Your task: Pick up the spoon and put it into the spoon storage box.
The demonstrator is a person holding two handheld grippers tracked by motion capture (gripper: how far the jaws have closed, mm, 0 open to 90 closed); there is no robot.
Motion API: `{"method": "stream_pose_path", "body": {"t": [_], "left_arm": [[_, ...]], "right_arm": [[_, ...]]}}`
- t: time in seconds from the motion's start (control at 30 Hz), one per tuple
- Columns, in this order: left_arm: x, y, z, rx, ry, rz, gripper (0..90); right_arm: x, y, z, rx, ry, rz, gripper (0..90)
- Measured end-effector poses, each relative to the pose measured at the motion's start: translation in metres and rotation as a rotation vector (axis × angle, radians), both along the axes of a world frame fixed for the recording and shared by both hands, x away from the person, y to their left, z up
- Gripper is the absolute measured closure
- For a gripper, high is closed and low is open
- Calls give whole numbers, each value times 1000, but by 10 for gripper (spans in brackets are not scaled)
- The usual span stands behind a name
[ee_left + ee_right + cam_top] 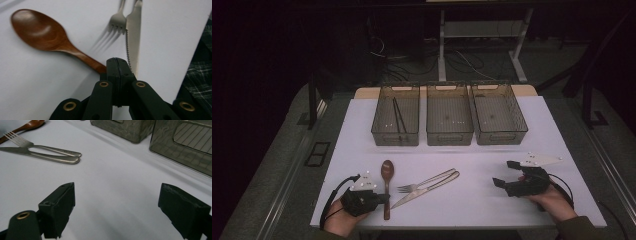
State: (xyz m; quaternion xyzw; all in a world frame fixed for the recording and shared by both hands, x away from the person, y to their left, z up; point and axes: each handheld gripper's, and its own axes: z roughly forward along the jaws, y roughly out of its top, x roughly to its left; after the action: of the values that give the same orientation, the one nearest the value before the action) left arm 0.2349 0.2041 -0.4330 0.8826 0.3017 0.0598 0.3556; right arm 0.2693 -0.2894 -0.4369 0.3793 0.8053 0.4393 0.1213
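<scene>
Three mesh bins stand along the table's far edge; the left one holds chopsticks. The left gripper, jaws pressed together, touches the wooden spoon's handle at the near left; the right gripper gapes wide.

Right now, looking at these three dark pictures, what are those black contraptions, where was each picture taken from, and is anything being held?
They are hand-held two-jaw grippers; a person holds one in each hand. The high view looks down on a white table. The other two come from cameras riding on each gripper.

On the table lie a wooden spoon, a fork and a knife; behind stand three mesh bins.

The left gripper is shut at the spoon's handle; whether it clamps it, I cannot tell. The right gripper is open, holding nothing.
</scene>
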Motion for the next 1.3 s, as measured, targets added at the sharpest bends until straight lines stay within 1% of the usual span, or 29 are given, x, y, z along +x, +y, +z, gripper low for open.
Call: {"method": "stream_pose_path", "body": {"t": [0.1, 0.17, 0.33, 0.4, 0.43, 0.5, 0.6, 0.63, 0.73, 0.9, 1.0, 1.03, 1.07, 1.17, 1.23, 1.3], "left_arm": [[2, -3, 2, -30, -12, 9, 888], [4, -7, 2, -28, -17, 20, 888], [13, -13, 0, 5, -22, 39, 888], [12, -16, -2, 6, -14, 44, 888], [12, -16, -2, 16, -11, 37, 888], [12, -19, -4, 22, -10, 36, 888], [11, -23, -4, 60, -18, 30, 888], [10, -23, -4, 68, -20, 35, 888], [11, -18, -3, 74, -24, 56, 888], [13, -8, -3, 100, -28, 89, 888], [15, -3, -3, 104, -31, 111, 888], [15, -1, -2, 112, -33, 121, 888], [16, 1, -2, 109, -39, 121, 888], [19, 6, -1, 102, -40, 144, 888], [21, 9, -1, 108, -43, 143, 888], [22, 11, -2, 109, -44, 154, 888]], "right_arm": [[0, 0, 0, 0, 1, 1, 135], [0, 0, 0, -3, -2, 4, 134], [0, 1, 0, -5, -3, 3, 135], [0, 1, 0, -4, -2, 3, 134], [0, 1, 0, -5, -2, 4, 134], [0, 1, 0, -4, -1, 4, 135], [0, 1, 0, -3, 0, 5, 135], [0, 1, 0, -5, -2, 6, 135], [0, 1, 0, -4, -5, 7, 135], [0, 0, 0, -5, -5, 6, 135], [0, 0, 1, -2, -4, 5, 135], [0, 0, 1, -3, -4, 6, 135], [0, 0, 0, -2, -3, 6, 135], [0, 1, 1, -2, -4, 8, 135], [0, 1, 1, -1, -4, 7, 135], [0, 1, 1, -2, -4, 7, 135]]}}
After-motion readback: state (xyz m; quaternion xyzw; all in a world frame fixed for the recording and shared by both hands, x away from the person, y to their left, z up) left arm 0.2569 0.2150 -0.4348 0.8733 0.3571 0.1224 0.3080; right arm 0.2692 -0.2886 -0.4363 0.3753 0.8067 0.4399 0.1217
